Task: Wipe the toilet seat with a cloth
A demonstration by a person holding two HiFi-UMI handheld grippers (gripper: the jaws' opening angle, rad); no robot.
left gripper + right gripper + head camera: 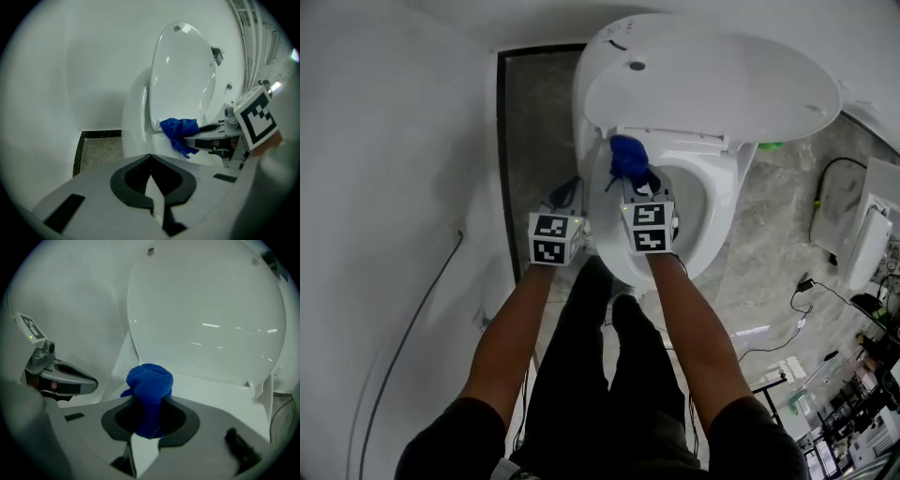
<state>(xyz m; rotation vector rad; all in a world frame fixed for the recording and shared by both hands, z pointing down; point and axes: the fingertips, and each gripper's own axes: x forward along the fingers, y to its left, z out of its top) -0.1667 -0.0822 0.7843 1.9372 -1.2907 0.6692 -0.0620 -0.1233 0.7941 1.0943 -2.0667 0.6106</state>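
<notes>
The right gripper (638, 185) is pinching the blue cloth (628, 157) – its jaws are clamping a bunched fold, and the rest of the cloth is bulging out past the tips like a knob, pointing along the gripper's own axis toward the far side. That wad is sitting at the far left of the toilet seat (724, 202), right under the foot of the raised lid (712, 84); from the left gripper view it is appearing to press on the white surface there, though the exact contact is hard to make out.

The relation that matters: the seat ring is stretching away from the cloth to the right and back toward the near side, its long axis running near to far. So nearly all of the surface to be wiped is lying right of and nearer than the cloth, and a sweep would likely have to go rightward along the far edge, then curl round the ring.

The right forearm is reaching straight out over the bowl, gripper roughly level and aimed at the lid.

The left gripper (566, 201) is hanging left of the bowl and just beside the right one – jaws pressed together on nothing, clearly the farther of the two from the cloth.
</notes>
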